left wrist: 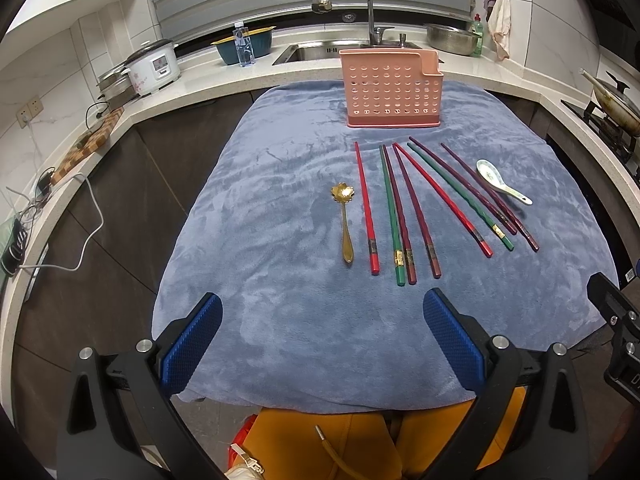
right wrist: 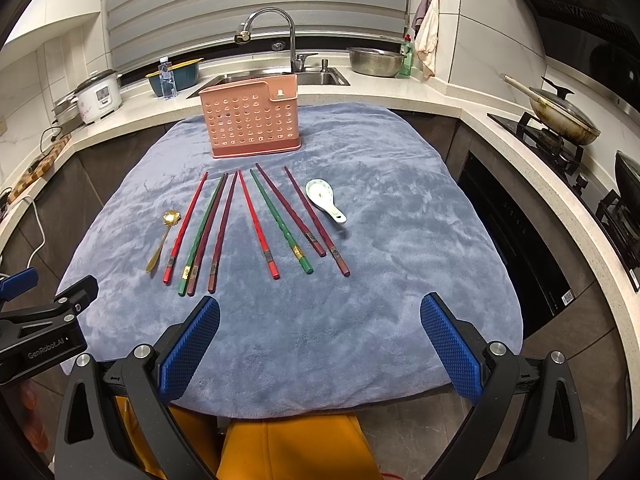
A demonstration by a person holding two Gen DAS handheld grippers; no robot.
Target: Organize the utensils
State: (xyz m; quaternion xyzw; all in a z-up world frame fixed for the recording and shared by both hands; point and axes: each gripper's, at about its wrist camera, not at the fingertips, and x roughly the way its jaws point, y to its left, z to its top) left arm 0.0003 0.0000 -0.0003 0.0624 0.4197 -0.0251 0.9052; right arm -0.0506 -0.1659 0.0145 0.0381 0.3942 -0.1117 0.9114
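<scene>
A pink perforated utensil holder [left wrist: 391, 89] [right wrist: 254, 119] stands upright at the far side of a blue cloth [left wrist: 280, 208] [right wrist: 400, 232]. In front of it lie several red, green and maroon chopsticks [left wrist: 400, 216] [right wrist: 256, 224], fanned side by side. A gold flower-shaped spoon [left wrist: 345, 220] [right wrist: 163, 236] lies left of them, a white ceramic spoon [left wrist: 500, 182] [right wrist: 325, 200] lies right. My left gripper [left wrist: 322, 344] is open and empty over the cloth's near edge. My right gripper [right wrist: 320, 344] is open and empty, also near the front edge.
A sink with tap [left wrist: 352, 4] [right wrist: 276, 40] lies behind the holder. A rice cooker [left wrist: 154, 66], blue bowl [left wrist: 244, 46] and cables [left wrist: 80, 240] are on the left counter. A steel bowl [right wrist: 376, 60] and a stove with wok [right wrist: 560, 116] are on the right.
</scene>
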